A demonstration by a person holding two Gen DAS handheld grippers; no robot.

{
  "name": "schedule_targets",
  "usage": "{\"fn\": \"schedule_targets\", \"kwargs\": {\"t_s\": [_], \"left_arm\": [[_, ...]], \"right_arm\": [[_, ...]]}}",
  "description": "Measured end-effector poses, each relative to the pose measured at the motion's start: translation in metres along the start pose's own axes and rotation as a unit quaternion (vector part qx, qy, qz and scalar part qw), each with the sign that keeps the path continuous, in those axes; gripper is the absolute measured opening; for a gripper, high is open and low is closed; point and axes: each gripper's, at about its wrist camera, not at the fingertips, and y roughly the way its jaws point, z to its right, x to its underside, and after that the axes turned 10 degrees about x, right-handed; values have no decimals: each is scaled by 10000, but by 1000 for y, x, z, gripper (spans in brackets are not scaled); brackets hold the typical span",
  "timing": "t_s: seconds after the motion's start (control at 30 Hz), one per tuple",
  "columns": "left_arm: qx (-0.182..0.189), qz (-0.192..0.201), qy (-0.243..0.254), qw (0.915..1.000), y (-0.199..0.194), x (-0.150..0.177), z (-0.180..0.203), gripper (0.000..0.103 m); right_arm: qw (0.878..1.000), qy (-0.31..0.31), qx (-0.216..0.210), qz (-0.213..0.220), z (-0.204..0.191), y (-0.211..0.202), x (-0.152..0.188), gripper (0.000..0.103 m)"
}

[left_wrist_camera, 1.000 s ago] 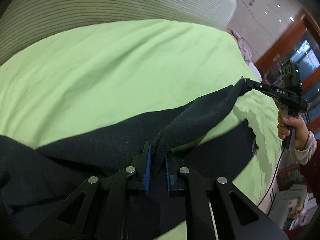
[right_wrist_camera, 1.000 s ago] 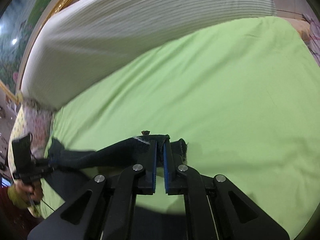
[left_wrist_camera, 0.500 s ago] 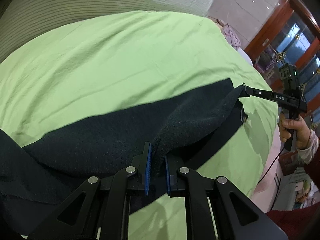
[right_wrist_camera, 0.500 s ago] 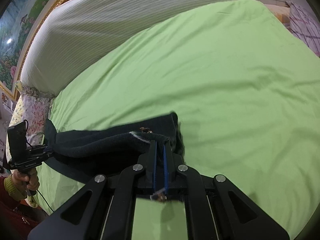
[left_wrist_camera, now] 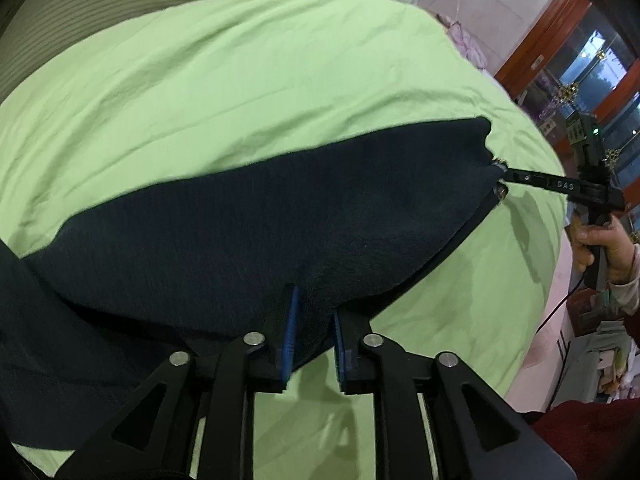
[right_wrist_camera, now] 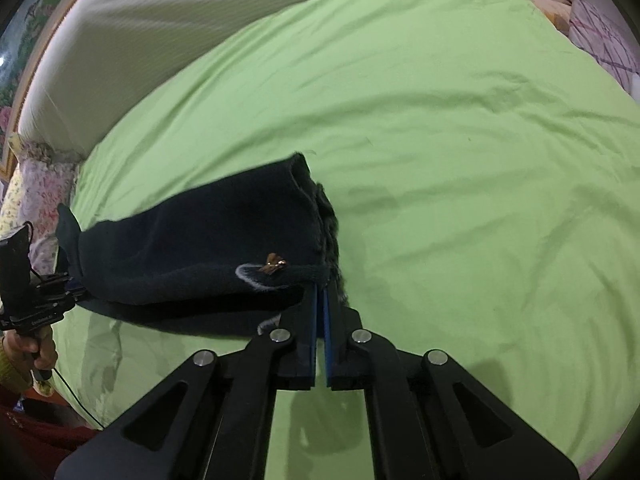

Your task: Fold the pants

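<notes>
Dark navy pants (left_wrist_camera: 248, 232) lie spread across a lime-green bed sheet (left_wrist_camera: 240, 80). My left gripper (left_wrist_camera: 313, 312) is shut on one corner of the pants' near edge. My right gripper (right_wrist_camera: 320, 292) is shut on the other corner by the waistband, where a small brass button (right_wrist_camera: 275, 259) shows. The pants (right_wrist_camera: 192, 236) hang stretched between the two grippers, low over the sheet (right_wrist_camera: 440, 140). Each gripper shows in the other's view: the right one (left_wrist_camera: 502, 176) at the far right, the left one (right_wrist_camera: 76, 288) at the far left.
A white striped headboard cushion (right_wrist_camera: 160, 32) runs along the far side of the bed. Patterned pillows (right_wrist_camera: 600, 40) lie at the bed's right corner. The bed's near edge drops off by the person's hand (left_wrist_camera: 600, 248), with wooden furniture (left_wrist_camera: 560, 40) beyond.
Both grippers have moved forward and down over the bed. The pants went from a taut hanging strip to a broad panel lying over the sheet.
</notes>
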Motion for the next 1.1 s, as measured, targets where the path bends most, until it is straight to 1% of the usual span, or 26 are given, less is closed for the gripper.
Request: {"fn": "schedule_targets", "kwargs": {"t_s": [0.07, 0.13, 0.17, 0.2, 0.23, 0.3, 0.33, 0.4, 0.43, 0.47, 0.5, 0.53, 0.57, 0.63, 0.73, 0.8, 0.87, 0.9, 0.97, 1.03, 1.1], "left_arm": [[-49, -116, -53, 9999, 5, 3, 1, 21], [-72, -206, -142, 9997, 6, 7, -1, 27], [-66, -223, -185, 9996, 5, 9, -3, 28], [-57, -207, -250, 9995, 2, 11, -4, 32], [-51, -187, -316, 9993, 1, 14, -5, 39], [-6, -142, -517, 9986, -4, 17, -8, 48], [11, -86, -657, 9978, -8, 19, -10, 51], [-22, 44, -918, 9958, -17, 22, -16, 53], [-78, 106, -1096, 9939, -22, 24, -21, 58], [-169, 152, -1277, 9916, -26, 25, -25, 63], [-297, 218, -1510, 9878, -32, 26, -32, 67], [-384, 325, -1741, 9834, -38, 28, -40, 67], [-463, 410, -1920, 9794, -44, 30, -45, 67], [-715, 600, -2302, 9687, -57, 32, -61, 67], [-1033, 755, -2768, 9524, -74, 30, -83, 69], [-1137, 831, -3064, 9414, -84, 25, -98, 69], [-1267, 917, -3361, 9288, -93, 20, -110, 72], [-1359, 927, -3571, 9195, -97, 14, -118, 74], [-1492, 919, -3772, 9094, -101, 5, -127, 74], [-1698, 863, -3935, 8994, -102, -8, -136, 74], [-1807, 844, -4070, 8914, -102, -20, -141, 74]], "right_arm": [[9998, 57, 147, -80, 2, 0, 1, 3], [9996, 132, 247, -75, 3, -3, 2, 4], [9993, 205, 305, -46, 4, -7, 2, 4], [9993, 283, 250, -14, 4, -12, 2, 4], [9991, 356, 199, 62, 3, -18, 2, 4], [9987, 420, 192, 198, -2, -29, 2, 7], [9987, 429, 123, 246, -6, -33, 2, 9], [9987, 390, 15, 336, -19, -39, 1, 15], [9986, 373, -86, 365, -26, -40, 0, 25], [9983, 365, -222, 384, -34, -41, 0, 40], [9982, 344, -297, 400, -39, -41, 0, 46], [9979, 278, -386, 437, -51, -40, -1, 51], [9977, 200, -468, 447, -61, -39, -2, 51], [9971, 25, -667, 378, -85, -33, -1, 51], [9949, -298, -934, 237, -119, -22, -2, 51], [9927, -510, -1085, 146, -137, -16, -1, 51], [9883, -785, -1305, 53, -164, -9, 0, 51], [9854, -935, -1424, -1, -177, -6, 0, 51], [9769, -1293, -1699, -96, -211, 0, 3, 51], [9669, -1588, -1988, -181, -243, 6, 5, 51], [9554, -1897, -2245, -275, -277, 11, 9, 51]]}}
